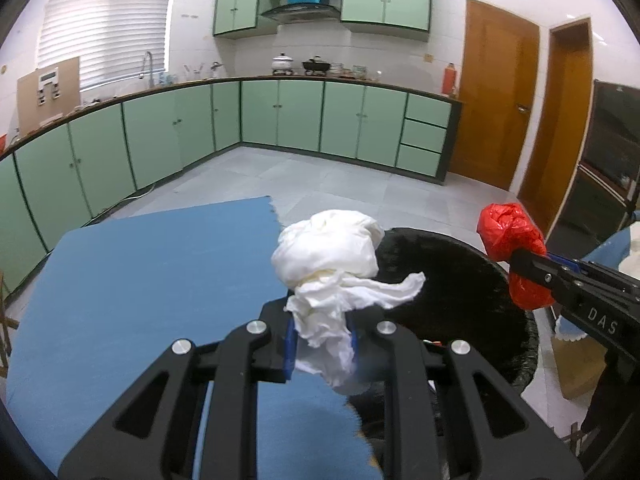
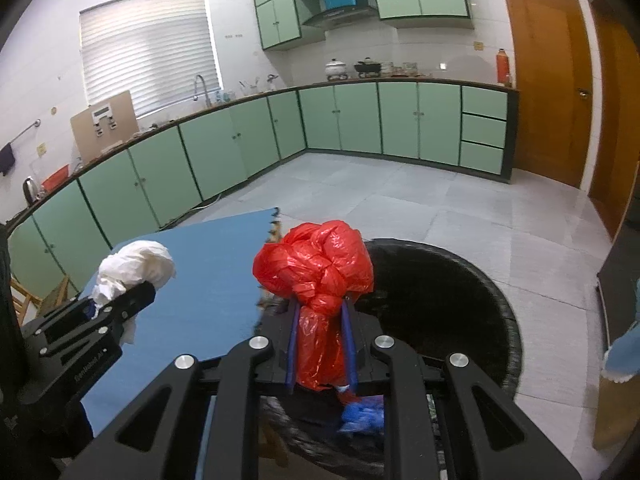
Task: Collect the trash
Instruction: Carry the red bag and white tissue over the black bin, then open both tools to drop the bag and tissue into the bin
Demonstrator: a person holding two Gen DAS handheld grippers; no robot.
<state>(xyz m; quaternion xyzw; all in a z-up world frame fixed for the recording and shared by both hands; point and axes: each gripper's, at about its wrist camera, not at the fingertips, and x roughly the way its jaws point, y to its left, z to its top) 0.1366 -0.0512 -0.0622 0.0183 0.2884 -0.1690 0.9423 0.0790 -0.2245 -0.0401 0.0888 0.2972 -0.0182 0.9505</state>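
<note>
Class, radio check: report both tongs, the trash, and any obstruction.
Left tongs shut on white wad. Right tongs shut on red bag. Black-lined bin open beside blue table. Nothing blocking.

Crumpled white tissue wad [image 1: 326, 246], knotted red plastic bag [image 2: 316, 264], above black-lined bin [image 2: 440, 280]

A: Both wrist views evenly lit; brightest at the blinded window [image 1: 106, 20], slightly blown out.
B: Strong fisheye bowing along the cabinet run [image 2: 224, 152]; black vignette in corners.
A: Bin liner [image 1: 452, 280] rim smeared, soft; shadows faint
</note>
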